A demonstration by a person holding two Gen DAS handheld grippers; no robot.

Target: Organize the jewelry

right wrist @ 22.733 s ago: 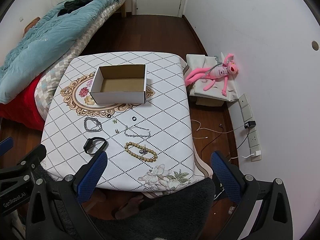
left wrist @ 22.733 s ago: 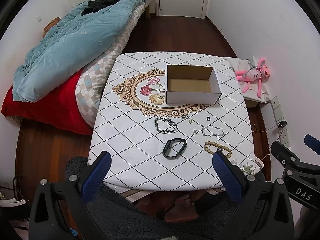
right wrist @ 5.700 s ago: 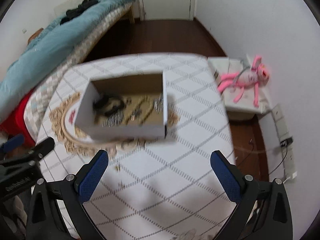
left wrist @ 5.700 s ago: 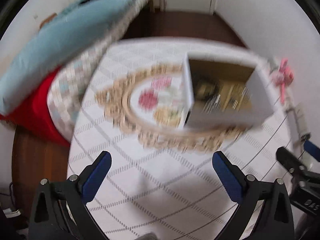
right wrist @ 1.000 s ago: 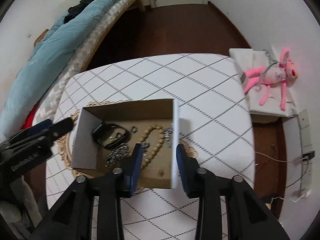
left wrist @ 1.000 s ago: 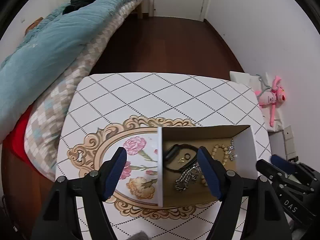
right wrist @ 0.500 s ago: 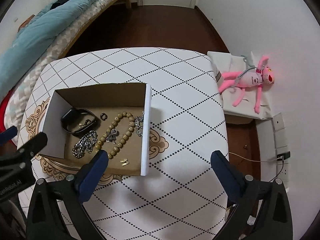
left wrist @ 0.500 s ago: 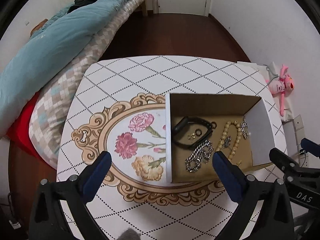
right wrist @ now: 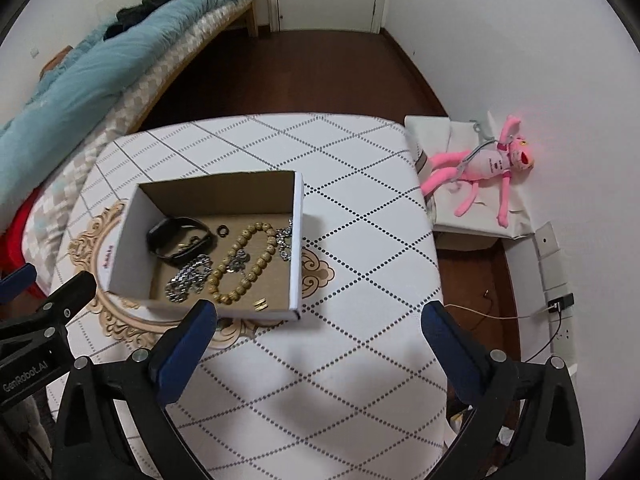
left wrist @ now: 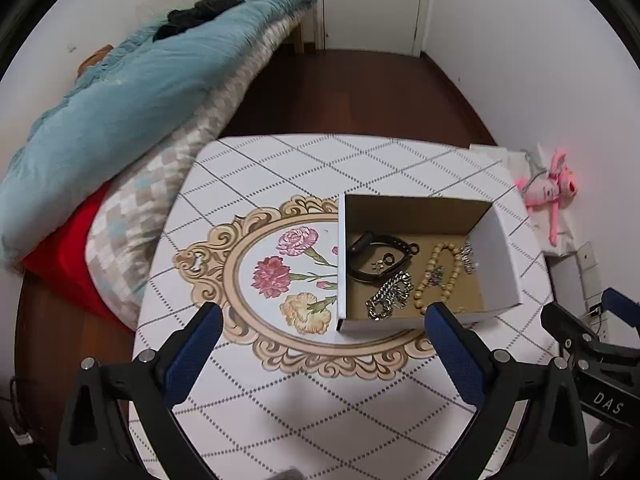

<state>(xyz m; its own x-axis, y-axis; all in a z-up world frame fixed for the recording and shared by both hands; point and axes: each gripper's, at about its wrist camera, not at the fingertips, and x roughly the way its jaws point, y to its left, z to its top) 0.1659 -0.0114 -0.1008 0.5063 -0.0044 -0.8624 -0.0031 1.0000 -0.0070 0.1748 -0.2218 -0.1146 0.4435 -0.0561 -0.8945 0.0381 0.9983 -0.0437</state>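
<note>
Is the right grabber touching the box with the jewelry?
Apart. The right wrist view shows the right gripper open, white tablecloth visible between its fingertips and the box.

Left fingers [left wrist: 448, 332] hide the box [left wrist: 498, 256] near corner

White letters "DAS" stand on the black body of the right claw [left wrist: 619, 316], at four o'clock in the left wrist view. "GenRobot.AI" runs along the left claw [right wrist: 24, 280], at eight o'clock in the right wrist view.
</note>
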